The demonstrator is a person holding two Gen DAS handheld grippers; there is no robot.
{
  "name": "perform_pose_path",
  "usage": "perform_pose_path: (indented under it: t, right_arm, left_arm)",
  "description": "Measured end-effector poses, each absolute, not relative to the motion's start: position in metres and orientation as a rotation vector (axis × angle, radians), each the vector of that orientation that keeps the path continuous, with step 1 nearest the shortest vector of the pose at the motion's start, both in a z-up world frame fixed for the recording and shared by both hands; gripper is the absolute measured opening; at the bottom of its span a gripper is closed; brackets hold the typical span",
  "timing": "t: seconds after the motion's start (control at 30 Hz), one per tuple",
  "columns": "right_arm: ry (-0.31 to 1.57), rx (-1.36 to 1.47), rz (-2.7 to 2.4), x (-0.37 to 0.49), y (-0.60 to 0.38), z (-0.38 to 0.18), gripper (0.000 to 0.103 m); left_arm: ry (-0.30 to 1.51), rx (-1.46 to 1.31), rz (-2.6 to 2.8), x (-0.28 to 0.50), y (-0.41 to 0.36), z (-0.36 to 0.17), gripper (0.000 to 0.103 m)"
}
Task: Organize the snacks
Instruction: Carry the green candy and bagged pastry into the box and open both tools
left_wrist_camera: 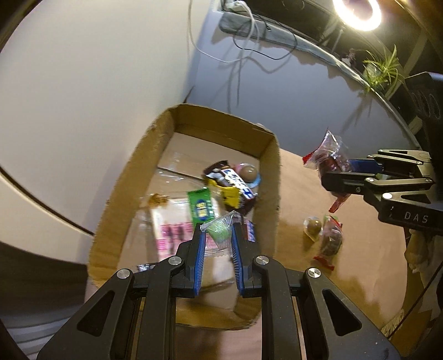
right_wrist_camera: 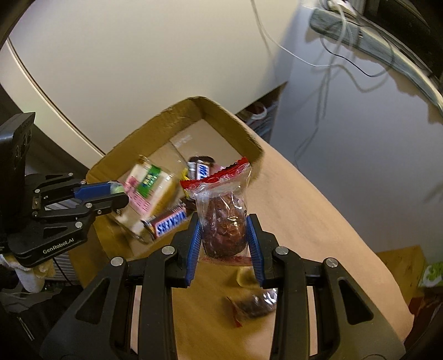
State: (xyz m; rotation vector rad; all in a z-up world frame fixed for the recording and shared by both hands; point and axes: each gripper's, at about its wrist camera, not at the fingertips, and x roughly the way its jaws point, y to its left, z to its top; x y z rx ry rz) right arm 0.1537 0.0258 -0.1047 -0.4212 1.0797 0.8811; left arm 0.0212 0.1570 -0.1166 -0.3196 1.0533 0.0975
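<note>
Sitting loose on the table [right_wrist_camera: 318, 221]: two wrapped snacks [left_wrist_camera: 322, 235], right of the cardboard box [left_wrist_camera: 272, 177]. Left gripper [left_wrist_camera: 218, 235] is pinching a green candy [left_wrist_camera: 220, 228] over the box; right gripper [right_wrist_camera: 223, 235] is clamping a bagged brown cookie [right_wrist_camera: 224, 224].

cardboard box [left_wrist_camera: 272, 171]: 1 | Snickers bars [right_wrist_camera: 171, 223]: 2 | red-sealed cookie packs [right_wrist_camera: 224, 221]: 2 | green candy packets [left_wrist_camera: 201, 206]: 2 | grippers [left_wrist_camera: 218, 235]: 2 | potted plant [left_wrist_camera: 383, 69]: 1

Pale wall [left_wrist_camera: 83, 83] w/ curved dark trim at left. Ring light [left_wrist_camera: 357, 12] glows top right, above a grey ledge [left_wrist_camera: 277, 33] w/ hanging cables [left_wrist_camera: 249, 41]. Potted plant [left_wrist_camera: 383, 69] nearby. Tan wooden tabletop [right_wrist_camera: 318, 221].
</note>
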Motion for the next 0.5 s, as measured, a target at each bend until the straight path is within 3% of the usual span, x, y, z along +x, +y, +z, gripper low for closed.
perform_pose_path:
  t: [0.5]
  right_arm:
    - [1.107, -0.47, 0.933, 0.155, 0.092, -0.12, 0.034]
  left_arm:
    - [1.049, -0.358, 0.144, 0.017, 0.183, -0.123, 0.017]
